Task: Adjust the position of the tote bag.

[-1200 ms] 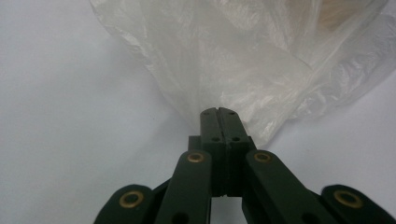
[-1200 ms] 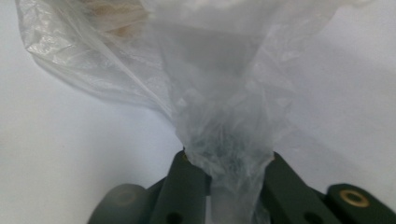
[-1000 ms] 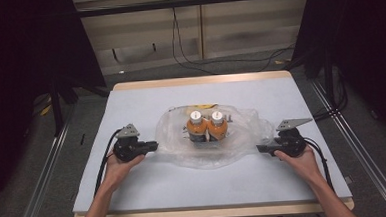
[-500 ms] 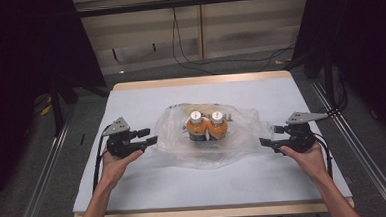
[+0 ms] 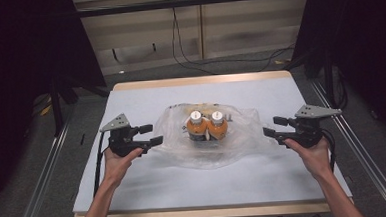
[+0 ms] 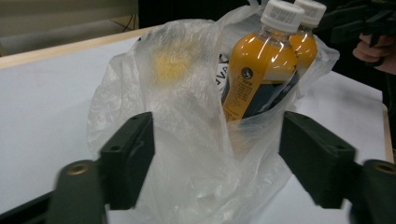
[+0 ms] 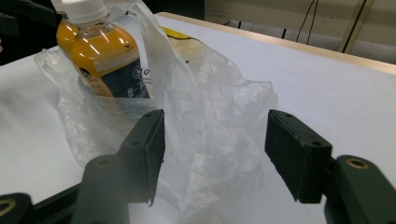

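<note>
A clear plastic bag [image 5: 210, 137] lies crumpled at the middle of the white table [image 5: 150, 191], and two orange bottles [image 5: 207, 125] with white caps stand upright inside it, side by side and touching.

The left gripper [image 5: 150, 136] hangs just left of the bag, its jaws wide apart; they have just been opening. In the left gripper view a fold of the bag bulges up between the jaws, but the pads do not press on it.

The right gripper [image 5: 274, 128] hangs just right of the bag with its jaws apart too, though they have just been closing a little. The right gripper view shows loose film rising between them, free of both pads.

A second ago both grippers sat lower, at the bag's edges, the left one nearly closed. Now both are lifted and drawn slightly outward, and the bag keeps its place, the bottles still upright.
</note>
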{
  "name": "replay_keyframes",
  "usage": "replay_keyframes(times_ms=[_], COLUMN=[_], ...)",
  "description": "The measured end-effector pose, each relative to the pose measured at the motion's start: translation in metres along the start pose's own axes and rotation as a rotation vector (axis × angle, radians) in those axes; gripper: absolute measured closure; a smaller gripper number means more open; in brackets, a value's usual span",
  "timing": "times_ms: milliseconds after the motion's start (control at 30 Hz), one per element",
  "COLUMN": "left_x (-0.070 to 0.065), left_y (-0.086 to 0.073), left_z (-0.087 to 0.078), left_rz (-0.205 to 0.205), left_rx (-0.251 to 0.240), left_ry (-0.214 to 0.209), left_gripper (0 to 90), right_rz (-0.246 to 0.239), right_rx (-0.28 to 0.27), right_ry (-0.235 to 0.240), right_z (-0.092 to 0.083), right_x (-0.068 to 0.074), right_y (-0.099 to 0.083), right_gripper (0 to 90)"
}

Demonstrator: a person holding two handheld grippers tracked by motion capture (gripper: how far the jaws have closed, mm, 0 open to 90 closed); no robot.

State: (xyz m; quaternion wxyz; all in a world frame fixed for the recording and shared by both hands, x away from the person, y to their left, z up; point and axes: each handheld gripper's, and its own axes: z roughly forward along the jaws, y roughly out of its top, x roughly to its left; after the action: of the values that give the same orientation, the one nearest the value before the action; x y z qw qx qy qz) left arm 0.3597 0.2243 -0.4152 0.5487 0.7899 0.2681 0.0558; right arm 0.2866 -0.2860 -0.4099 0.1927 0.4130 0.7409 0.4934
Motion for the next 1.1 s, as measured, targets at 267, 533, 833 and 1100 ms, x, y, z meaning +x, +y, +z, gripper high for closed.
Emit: replay_keyframes(times_ms=[267,533,833,1100], left_x=[-0.014,-0.025,-0.035,-0.032], left_y=[0.007,0.017,0.022,0.026], left_z=[0.010,0.022,0.039,0.054], left_rz=[0.044,0.110,0.173,0.190], left_rx=[0.046,0.070,0.112,0.160], left_ry=[0.052,-0.042,-0.054,-0.066], left_gripper=[13.5,11.0,43.3,77.8], right_rz=[-0.039,-0.067,-0.102,-0.128], right_rx=[-0.001,0.032,0.076,0.113], right_ry=[0.050,0.103,0.156,0.181], right_z=[0.002,0.016,0.036,0.055], right_x=[0.013,0.024,0.032,0.033], right_y=[0.011,0.016,0.026,0.035], right_gripper=[53.6,59.9,65.6,82.8])
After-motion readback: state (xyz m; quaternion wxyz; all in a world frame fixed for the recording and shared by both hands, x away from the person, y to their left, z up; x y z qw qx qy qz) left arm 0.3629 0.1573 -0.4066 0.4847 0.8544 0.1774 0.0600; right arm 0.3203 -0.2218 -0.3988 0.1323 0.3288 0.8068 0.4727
